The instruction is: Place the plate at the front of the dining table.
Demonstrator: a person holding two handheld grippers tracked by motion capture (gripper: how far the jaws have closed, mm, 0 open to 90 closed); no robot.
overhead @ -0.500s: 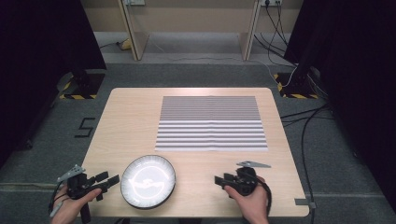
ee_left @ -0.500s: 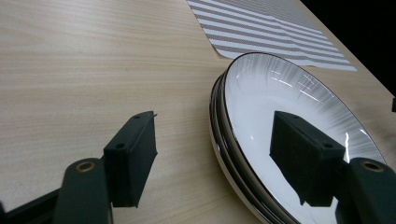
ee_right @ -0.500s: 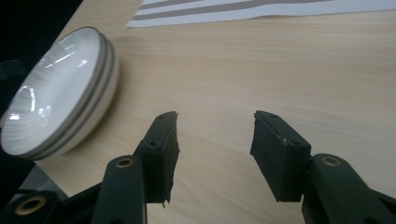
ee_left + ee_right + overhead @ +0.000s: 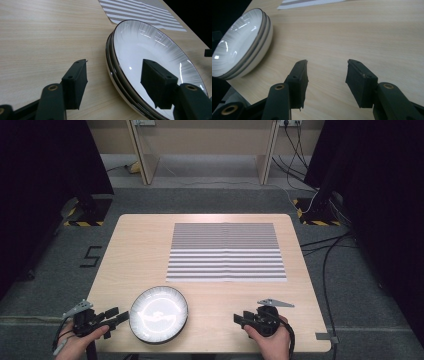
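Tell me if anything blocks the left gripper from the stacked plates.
Nothing visible does. The left gripper is open with its jaws straddling the near rim of the stacked plates: one jaw over the white inside, the other outside above the table. The pads do not press on the rim yet.

A light wooden desk (image 4: 145, 245) with rounded corners stands on grey carpeted floor (image 4: 210, 200). Black curtains (image 4: 45, 180) hang at both sides, and pale wooden furniture legs (image 4: 142, 157) rise behind. Black cables (image 4: 327, 255) trail across the floor at right, near yellow-black hazard-striped tape (image 4: 320, 222).
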